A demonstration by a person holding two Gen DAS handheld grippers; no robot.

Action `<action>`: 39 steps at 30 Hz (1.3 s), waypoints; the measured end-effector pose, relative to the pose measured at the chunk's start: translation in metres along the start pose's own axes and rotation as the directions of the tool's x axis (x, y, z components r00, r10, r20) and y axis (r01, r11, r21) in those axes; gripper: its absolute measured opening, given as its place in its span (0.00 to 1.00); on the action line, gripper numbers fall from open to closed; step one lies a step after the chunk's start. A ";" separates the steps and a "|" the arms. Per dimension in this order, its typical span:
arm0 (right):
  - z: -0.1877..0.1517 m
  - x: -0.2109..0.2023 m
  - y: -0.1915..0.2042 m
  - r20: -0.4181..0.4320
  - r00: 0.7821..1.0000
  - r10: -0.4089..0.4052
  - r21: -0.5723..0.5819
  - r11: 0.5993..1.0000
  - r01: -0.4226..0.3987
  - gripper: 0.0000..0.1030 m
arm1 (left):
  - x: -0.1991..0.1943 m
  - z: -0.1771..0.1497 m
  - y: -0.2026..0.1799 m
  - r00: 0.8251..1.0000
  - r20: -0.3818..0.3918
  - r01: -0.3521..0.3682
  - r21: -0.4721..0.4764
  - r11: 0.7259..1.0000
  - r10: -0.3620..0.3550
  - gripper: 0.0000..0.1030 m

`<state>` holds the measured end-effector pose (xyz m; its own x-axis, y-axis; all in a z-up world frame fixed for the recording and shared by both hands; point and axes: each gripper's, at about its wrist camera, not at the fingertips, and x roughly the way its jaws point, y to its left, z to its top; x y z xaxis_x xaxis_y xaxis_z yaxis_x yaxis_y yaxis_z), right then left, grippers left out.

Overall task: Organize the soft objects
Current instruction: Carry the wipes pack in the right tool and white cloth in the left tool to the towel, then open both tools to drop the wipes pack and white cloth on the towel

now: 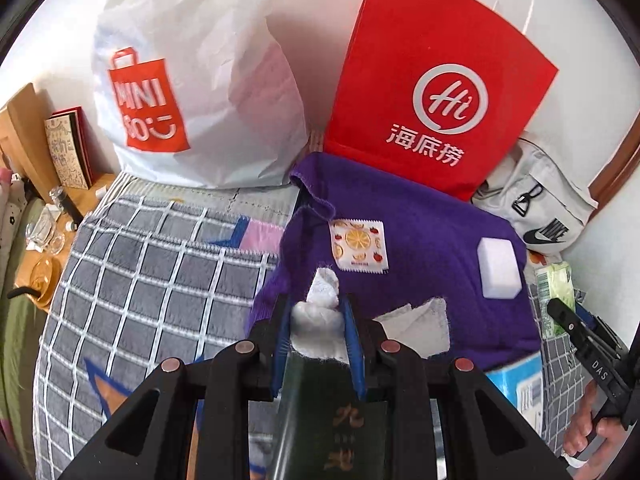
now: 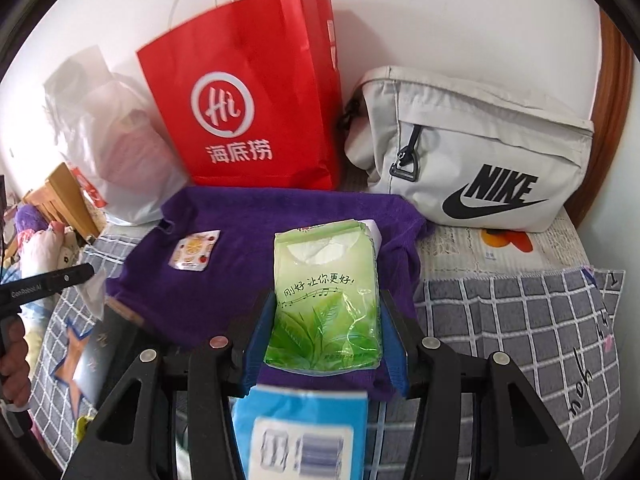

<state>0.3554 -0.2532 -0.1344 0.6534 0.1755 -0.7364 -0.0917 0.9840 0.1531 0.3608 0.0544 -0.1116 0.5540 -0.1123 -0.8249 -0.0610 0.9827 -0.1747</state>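
White crumpled tissue [image 1: 318, 312] sits pinched in the left gripper [image 1: 316, 320]; the half-spread right gripper [image 2: 324, 328] clamps a green tissue pack [image 2: 326, 300], both frames' lower centre.

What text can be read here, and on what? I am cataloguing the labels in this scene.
"MINI SO": white plastic bag.
"Hi" and "海底捞": red paper bag.
"NIKE": grey pouch.
"刚好让你更好": green tissue pack, held in the right gripper.
"DAS": right gripper, seen from the left wrist.
"GenRobot.AI": left gripper, seen from the right wrist.
Blue box label: blurred.
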 end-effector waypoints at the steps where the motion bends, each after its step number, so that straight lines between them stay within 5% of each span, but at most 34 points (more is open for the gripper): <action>1: 0.001 0.006 -0.001 -0.007 1.000 0.003 0.001 1.000 -0.003 0.49 | 0.004 0.003 -0.001 1.000 -0.004 -0.001 0.000 1.000 0.001 0.24; 24: -0.008 0.071 -0.009 -0.131 0.988 0.085 -0.040 0.995 -0.091 0.50 | 0.076 0.022 -0.008 0.997 -0.083 0.002 0.012 1.000 -0.001 0.24; 32: -0.009 0.079 0.003 -0.171 0.983 0.058 -0.110 0.991 -0.078 0.61 | 0.088 0.022 -0.007 0.993 -0.111 0.028 0.006 1.000 -0.027 0.24; 35: -0.008 0.073 0.007 -0.146 0.987 0.064 -0.132 0.988 -0.084 0.70 | 0.089 0.024 -0.007 0.993 -0.114 0.044 0.002 0.999 -0.043 0.28; 39: -0.006 0.058 0.006 -0.067 0.996 0.057 -0.131 0.989 -0.066 0.78 | 0.088 0.023 -0.011 0.991 -0.125 0.047 0.026 0.999 -0.044 0.52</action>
<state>0.3886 -0.2371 -0.1802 0.5951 0.2333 -0.7690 -0.2324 0.9660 0.1132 0.4295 0.0367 -0.1701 0.4478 -0.1729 -0.8772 -0.0132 0.9797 -0.1998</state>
